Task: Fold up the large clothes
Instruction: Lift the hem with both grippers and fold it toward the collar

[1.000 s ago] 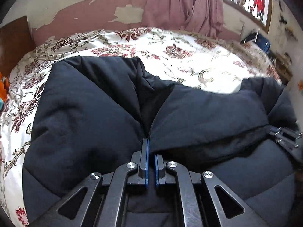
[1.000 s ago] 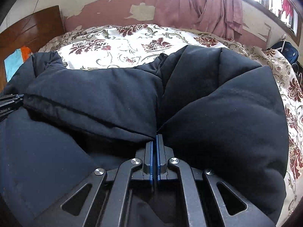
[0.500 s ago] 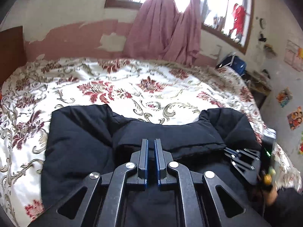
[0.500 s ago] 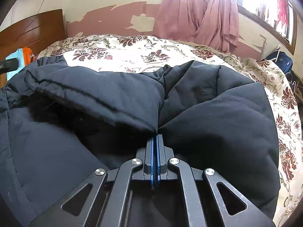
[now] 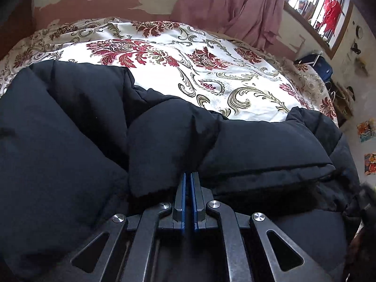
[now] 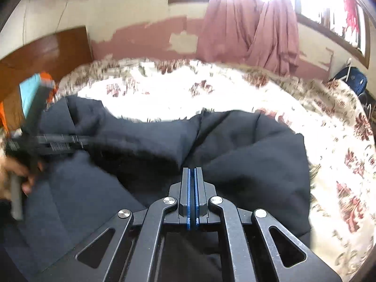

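The puffy black quilted jacket is lying bunched across the near half of the white bedspread printed with red flowers and olive scrolls, filling the left wrist view from 9 o'clock round to 3 o'clock. The left gripper is sitting at 6 o'clock with its blue-lined fingers drawn close, a thin slit showing between them, and their tips are pinching a rolled fold of the jacket.

In the blurred right wrist view the right gripper is sitting at 6 o'clock, its fingers pressed together on a ridge of the jacket; the left gripper's linkage is appearing as a streak at 9 o'clock. The bedspread is glaring white toward 12 o'clock.

A dusty pink curtain is hanging at 12 o'clock against a wall with peeling pink paint. A wooden-framed window is showing at 1 o'clock, a dark blue bag below it. No brand mark or writing is readable on anything.
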`<state>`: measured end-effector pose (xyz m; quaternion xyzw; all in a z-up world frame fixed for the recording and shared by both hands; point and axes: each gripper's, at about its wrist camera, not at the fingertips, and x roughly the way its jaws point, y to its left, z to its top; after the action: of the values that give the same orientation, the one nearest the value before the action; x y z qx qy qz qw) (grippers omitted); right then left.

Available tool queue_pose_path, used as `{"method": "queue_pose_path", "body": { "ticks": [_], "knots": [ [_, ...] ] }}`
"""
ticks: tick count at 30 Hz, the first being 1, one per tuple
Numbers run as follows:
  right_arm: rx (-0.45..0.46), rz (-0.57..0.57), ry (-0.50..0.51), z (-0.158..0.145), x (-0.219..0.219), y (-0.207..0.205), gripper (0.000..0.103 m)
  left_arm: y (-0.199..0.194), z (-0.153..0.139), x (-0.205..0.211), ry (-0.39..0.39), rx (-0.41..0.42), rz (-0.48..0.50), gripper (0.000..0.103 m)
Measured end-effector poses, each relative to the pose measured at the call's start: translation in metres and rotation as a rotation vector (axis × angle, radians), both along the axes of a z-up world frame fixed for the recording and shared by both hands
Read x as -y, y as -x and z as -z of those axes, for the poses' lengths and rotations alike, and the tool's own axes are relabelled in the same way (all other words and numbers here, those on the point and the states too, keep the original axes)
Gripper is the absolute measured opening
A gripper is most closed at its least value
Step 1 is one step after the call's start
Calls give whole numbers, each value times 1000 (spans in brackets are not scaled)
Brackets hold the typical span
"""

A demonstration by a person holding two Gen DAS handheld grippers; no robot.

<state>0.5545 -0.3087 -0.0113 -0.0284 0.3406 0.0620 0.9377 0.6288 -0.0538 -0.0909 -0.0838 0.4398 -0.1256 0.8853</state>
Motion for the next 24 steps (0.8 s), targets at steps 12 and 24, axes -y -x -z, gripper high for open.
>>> {"method": "queue_pose_path", "body": {
  "ticks": [12,24],
  "knots": [
    [-394,-44,-140,47,-44,-96,3,2,0,4,-26,-11,57,5],
    [-446,-42,-151,107,-56,-110,0,-31,24,18,-96,-156,101,4]
  ]
}}
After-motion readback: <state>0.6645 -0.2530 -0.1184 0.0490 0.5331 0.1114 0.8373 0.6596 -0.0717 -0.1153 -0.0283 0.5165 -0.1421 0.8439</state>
